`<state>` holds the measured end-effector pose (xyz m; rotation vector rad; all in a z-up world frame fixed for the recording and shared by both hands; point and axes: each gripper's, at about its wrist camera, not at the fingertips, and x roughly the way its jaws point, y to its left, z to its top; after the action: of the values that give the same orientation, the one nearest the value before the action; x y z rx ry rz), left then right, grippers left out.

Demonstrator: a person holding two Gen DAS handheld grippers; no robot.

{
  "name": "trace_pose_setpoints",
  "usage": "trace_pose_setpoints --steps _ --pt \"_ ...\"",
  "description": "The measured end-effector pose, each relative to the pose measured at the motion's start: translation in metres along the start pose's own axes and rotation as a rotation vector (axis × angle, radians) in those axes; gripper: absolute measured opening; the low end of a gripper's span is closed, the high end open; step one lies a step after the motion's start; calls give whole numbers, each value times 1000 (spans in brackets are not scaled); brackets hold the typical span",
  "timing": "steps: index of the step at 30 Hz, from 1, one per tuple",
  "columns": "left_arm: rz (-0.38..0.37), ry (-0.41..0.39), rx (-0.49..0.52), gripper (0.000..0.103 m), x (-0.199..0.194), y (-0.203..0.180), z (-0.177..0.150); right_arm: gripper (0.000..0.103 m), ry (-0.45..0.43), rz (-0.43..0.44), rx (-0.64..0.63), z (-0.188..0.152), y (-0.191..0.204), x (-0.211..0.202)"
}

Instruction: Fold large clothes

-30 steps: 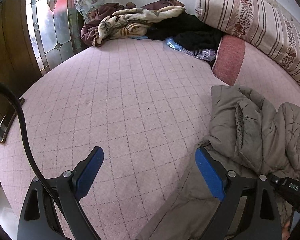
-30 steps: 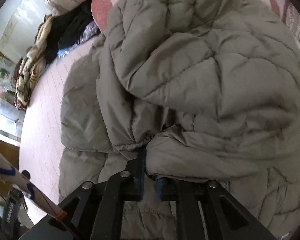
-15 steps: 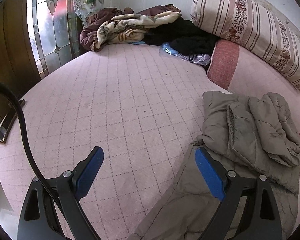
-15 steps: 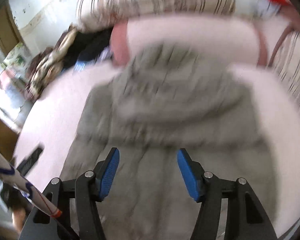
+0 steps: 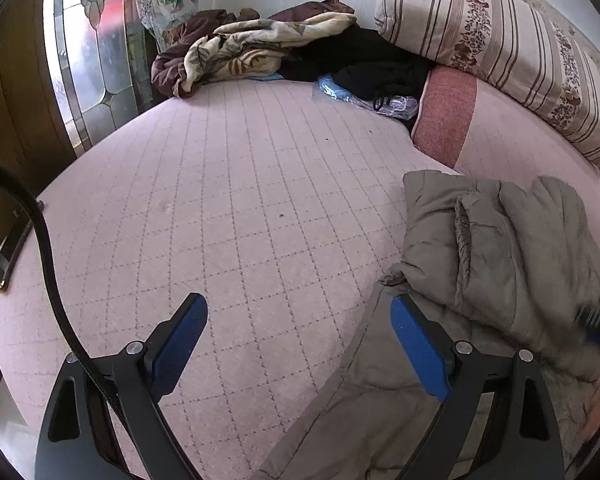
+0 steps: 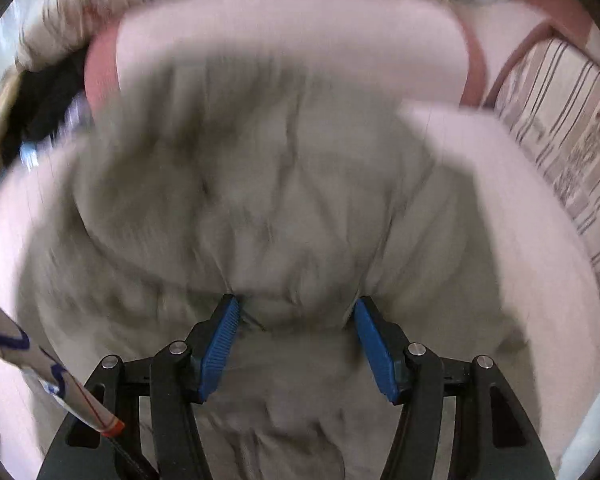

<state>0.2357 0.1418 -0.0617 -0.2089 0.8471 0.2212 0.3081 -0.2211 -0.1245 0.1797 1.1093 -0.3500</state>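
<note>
Bedding fills both views, yet each tells a different part. From the left wrist the wide pink quilted bed cover (image 5: 260,208) lies sharp and mostly bare, with the grey-brown padded jacket (image 5: 496,248) bunched at its right side, part of it doubled over on itself and a flat panel running down under the right finger. The right wrist view is blurred, but it looks straight down on the same jacket (image 6: 268,208), which spreads across most of that picture.

The left gripper (image 5: 300,340) stands wide apart over the cover, nothing between its blue pads (image 5: 182,338); the right pad sits at the jacket's edge, and I cannot tell whether it touches. The right gripper (image 6: 296,340) has just been opening; its jaws stand apart with a rounded hump of jacket between them, and the pads seem to rest beside the fabric rather than pinch it.

Far across the bed lie a cream leaf-patterned blanket (image 5: 260,52), a heap of black clothing (image 5: 364,60), a crumpled clear plastic bag (image 5: 364,96), and a long striped floral bolster (image 5: 500,52) along the wall. A black cable (image 5: 48,256) curves across the left gripper's view.
</note>
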Motion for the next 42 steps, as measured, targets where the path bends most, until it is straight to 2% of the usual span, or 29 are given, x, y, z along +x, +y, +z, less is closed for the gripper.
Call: trace_pose_setpoints --steps 3,7,12,15,17,19,23,26,28,29,33,35,37,40,42 --pt "-7 -3 4 93 -2 -2 -1 65 30 -17 -73 -34 3 11" --pt "-6 -5 17 93 -5 -4 -5 65 25 -9 -77 -33 0 -2" --pt "-4 -13 12 93 -8 -3 -5 65 -194 -48 -67 -19 11 -61" --pt "-10 1 3 93 -5 -1 -4 65 -244 9 -57 -8 31 -82" --pt "-11 6 -4 93 -4 0 -3 65 -223 73 -54 -1 48 -79" --pt "-14 6 -7 93 -4 1 -2 65 -191 93 -54 2 58 -67" --pt "-13 -3 -14 93 -4 4 2 65 -44 101 -79 -8 79 -7" --pt "-18 10 -31 93 -2 8 3 65 -70 21 -144 -12 92 2" --pt "-22 16 -34 93 -1 9 3 64 -66 -10 -178 -6 96 -5" --pt "-20 16 -31 93 -1 9 2 63 -93 -15 -188 -4 98 -18" --pt "-14 6 -29 93 -3 9 2 63 -222 64 -192 -14 102 -58" --pt "-14 10 -32 93 -2 10 1 63 -210 112 -211 -25 112 -58" --pt "-10 13 -32 93 -1 11 2 63 -148 137 -250 -36 128 -43" --pt "4 9 -27 93 0 10 2 69 -141 44 -320 -49 144 -18" --pt "-1 9 -25 93 1 9 2 69 -156 17 -345 -50 147 -24"
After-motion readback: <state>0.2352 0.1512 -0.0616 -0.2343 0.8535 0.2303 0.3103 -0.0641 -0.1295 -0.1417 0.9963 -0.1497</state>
